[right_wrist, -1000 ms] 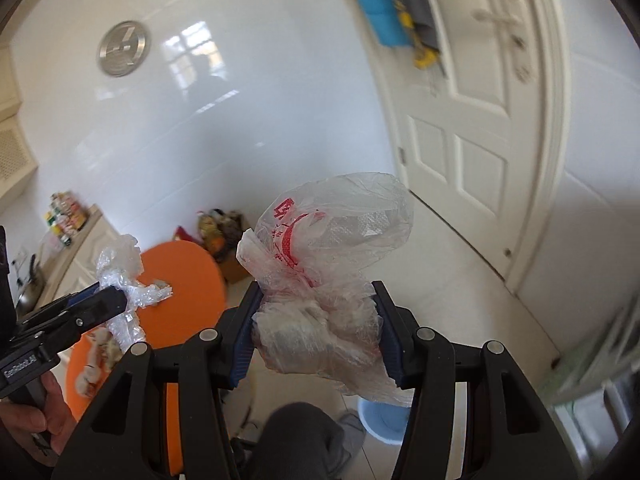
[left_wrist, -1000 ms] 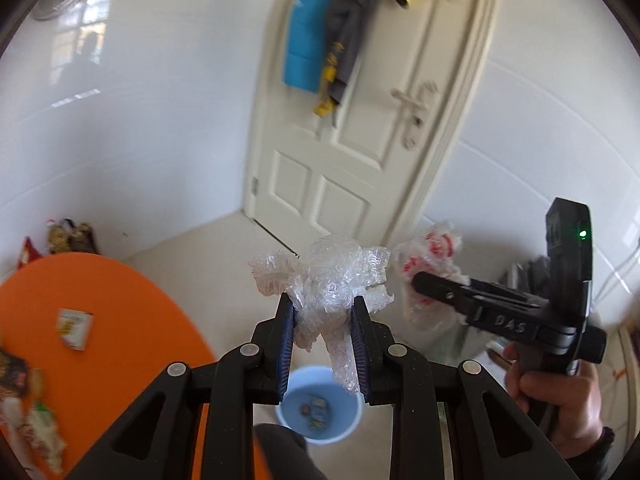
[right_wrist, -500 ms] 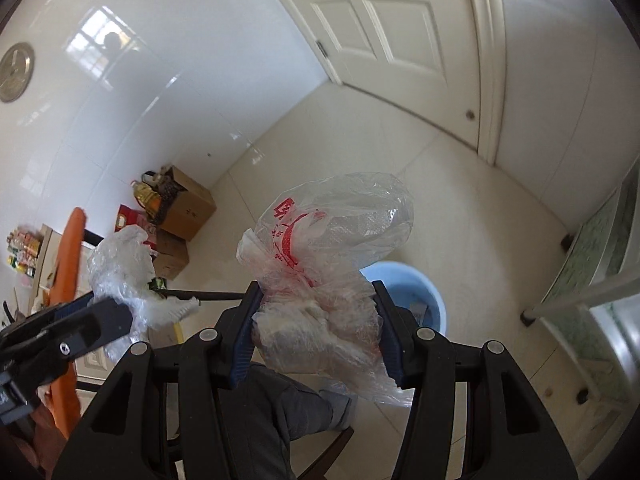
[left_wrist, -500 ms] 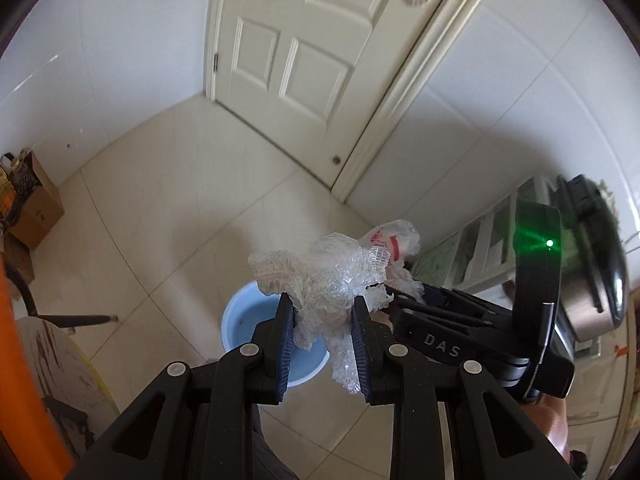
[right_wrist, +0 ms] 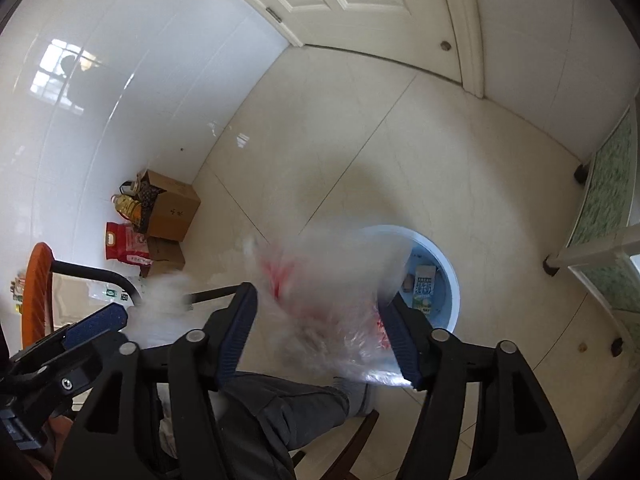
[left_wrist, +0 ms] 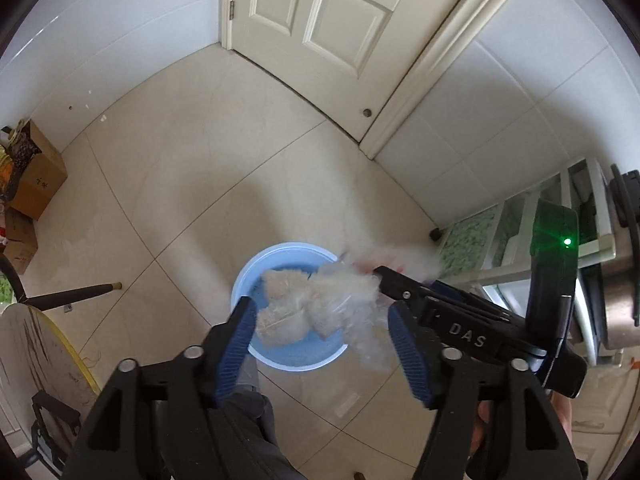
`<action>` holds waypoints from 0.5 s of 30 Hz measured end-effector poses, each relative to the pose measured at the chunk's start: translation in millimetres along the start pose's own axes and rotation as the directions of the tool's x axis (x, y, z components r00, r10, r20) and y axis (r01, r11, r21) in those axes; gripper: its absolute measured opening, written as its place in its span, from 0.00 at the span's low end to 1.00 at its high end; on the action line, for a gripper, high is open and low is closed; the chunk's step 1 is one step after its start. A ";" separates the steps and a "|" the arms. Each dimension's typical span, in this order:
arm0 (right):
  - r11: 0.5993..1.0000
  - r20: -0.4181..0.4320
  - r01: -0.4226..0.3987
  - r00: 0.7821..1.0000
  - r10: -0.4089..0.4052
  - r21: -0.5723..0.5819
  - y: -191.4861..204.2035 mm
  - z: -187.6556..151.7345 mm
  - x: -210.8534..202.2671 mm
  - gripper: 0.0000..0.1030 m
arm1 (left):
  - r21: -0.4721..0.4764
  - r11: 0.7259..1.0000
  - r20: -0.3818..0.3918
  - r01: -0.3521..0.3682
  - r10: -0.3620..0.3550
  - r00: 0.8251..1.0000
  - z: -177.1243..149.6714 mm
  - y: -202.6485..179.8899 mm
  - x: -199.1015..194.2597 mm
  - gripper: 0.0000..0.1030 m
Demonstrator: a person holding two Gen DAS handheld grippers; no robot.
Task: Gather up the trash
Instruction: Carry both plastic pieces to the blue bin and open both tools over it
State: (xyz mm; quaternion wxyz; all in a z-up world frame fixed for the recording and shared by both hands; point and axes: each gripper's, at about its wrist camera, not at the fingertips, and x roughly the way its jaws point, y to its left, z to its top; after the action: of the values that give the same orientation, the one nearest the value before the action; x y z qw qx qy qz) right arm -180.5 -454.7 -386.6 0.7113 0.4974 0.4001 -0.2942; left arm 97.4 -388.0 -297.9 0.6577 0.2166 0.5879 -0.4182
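My left gripper (left_wrist: 322,336) is open above a round light-blue bin (left_wrist: 256,280) on the floor. A crumpled clear plastic wrap (left_wrist: 316,304), blurred by motion, is loose between its fingers and over the bin. My right gripper (right_wrist: 324,330) is open too. A clear bag with red print (right_wrist: 320,300), also blurred, is loose between its fingers beside the bin (right_wrist: 450,268). A carton (right_wrist: 423,290) lies inside the bin. The right gripper also shows in the left wrist view (left_wrist: 424,296), and the left gripper in the right wrist view (right_wrist: 96,322).
A white door (left_wrist: 320,24) stands behind the bin. Cardboard boxes (right_wrist: 168,208) and a red bag (right_wrist: 124,244) sit by the left wall. A white shelf unit (left_wrist: 520,232) is at right. A chair (left_wrist: 44,356) and an orange table edge (right_wrist: 38,288) are at left. My grey trouser leg (right_wrist: 288,404) is below.
Both grippers have tilted further down over the bin and opened. The plastic wrap and the red-printed bag, gripped before, are now loose and dropping.
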 end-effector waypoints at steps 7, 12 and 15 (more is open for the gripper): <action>0.999 0.033 0.043 0.999 -0.044 0.023 -5.8 -6.3 -7.7 1.00 | 0.002 0.999 -0.009 -0.054 0.054 0.998 18.4 -2.7 -3.1 0.74; 0.996 0.070 0.082 0.994 -0.084 0.037 -4.8 -10.8 -26.3 1.00 | 0.029 0.995 0.063 -0.095 0.093 0.994 7.2 -10.6 -19.4 0.78; 0.995 0.094 0.098 0.991 -0.100 0.025 4.1 -14.0 -42.5 1.00 | 0.046 0.989 0.128 -0.142 0.135 0.983 -10.6 -19.5 -46.4 0.82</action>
State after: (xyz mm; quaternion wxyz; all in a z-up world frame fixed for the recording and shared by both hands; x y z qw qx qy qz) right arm -202.6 -439.3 -350.6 0.7091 0.4696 0.3868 -0.3565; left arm 77.4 -376.9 -251.8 0.7143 0.2484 0.5176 -0.4001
